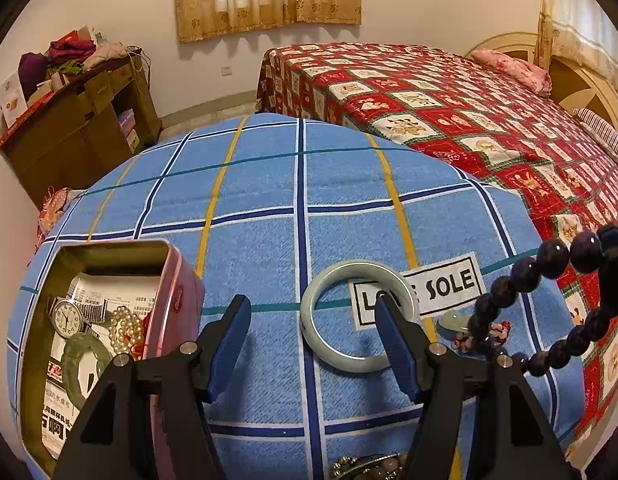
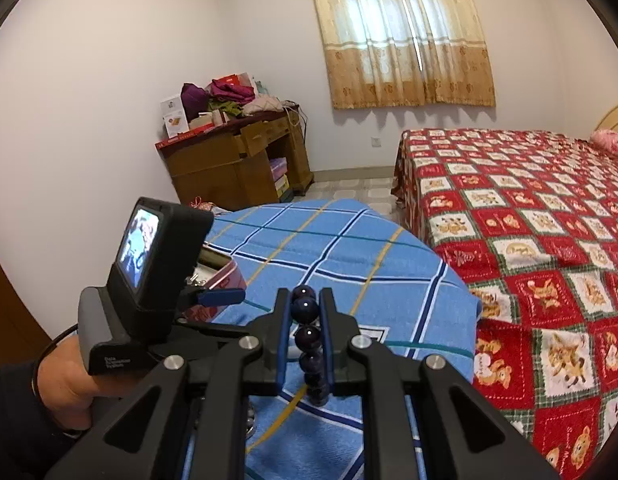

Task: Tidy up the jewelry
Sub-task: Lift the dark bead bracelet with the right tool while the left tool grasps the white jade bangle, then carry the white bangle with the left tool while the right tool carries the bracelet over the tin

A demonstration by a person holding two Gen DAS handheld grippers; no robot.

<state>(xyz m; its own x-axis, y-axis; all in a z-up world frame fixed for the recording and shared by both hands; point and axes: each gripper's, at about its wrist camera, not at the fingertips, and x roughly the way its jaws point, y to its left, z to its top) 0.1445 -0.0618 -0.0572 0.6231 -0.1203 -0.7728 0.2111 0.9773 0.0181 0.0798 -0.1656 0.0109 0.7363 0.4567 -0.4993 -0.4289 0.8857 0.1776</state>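
Note:
A pale green jade bangle point(image 1: 329, 350) lies flat on the blue checked cloth point(image 1: 269, 184). My left gripper point(image 1: 312, 304) is open just above it, the right fingertip over the ring's hole and the left one outside the ring. A pink tin point(image 1: 181, 292) at the left holds a wristwatch point(image 1: 67, 316), a pearl piece point(image 1: 127, 330) and a green bangle point(image 1: 83, 364). My right gripper point(image 2: 305, 296) is shut on a dark purple bead bracelet point(image 2: 305, 308), whose loop point(image 1: 525, 276) hangs above the cloth at the right.
A small pale pendant point(image 1: 455, 320) and a red charm point(image 1: 499, 328) lie by the "LOVE SOLE" label point(image 1: 449, 284). Another beaded piece point(image 1: 369, 466) lies at the near edge. A bed with a red cover point(image 1: 469, 120) stands right, a cluttered wooden desk point(image 1: 81, 128) left.

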